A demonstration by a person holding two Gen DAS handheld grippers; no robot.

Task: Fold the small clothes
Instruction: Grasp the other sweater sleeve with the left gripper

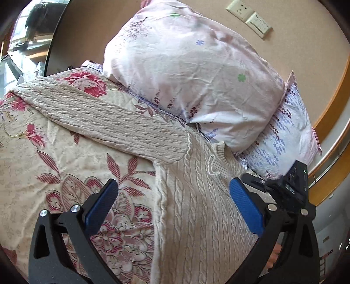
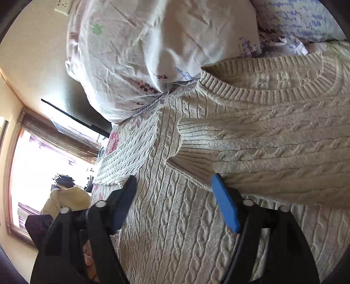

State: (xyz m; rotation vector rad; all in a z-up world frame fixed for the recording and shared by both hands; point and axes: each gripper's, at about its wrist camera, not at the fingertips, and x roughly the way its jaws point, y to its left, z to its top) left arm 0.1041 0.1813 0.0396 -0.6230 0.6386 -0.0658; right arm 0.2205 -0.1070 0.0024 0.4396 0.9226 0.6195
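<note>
Both tools agape — sweater (image 2: 196, 207) edge beside pillow (image 1: 186, 65), quilt (image 1: 54, 157) bare

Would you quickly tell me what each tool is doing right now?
Left tool: open, holding nothing, above the sweater.
Right tool: open, holding nothing, beside the folded sleeve cuff.

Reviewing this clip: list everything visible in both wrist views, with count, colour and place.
sweater: one, beige cable-knit, spread on the bed; one sleeve folded across the chest, the other stretched out sideways.
bedspread: one, cream with red flowers, under the sweater.
pillows: two, pale floral, stacked beyond the collar.
wall sockets: two, white, on the beige wall.
window: one, bright, at the far side.
left gripper: black with blue pads, open, over the sweater's edge.
right gripper: same colours, open, by the folded cuff.
</note>
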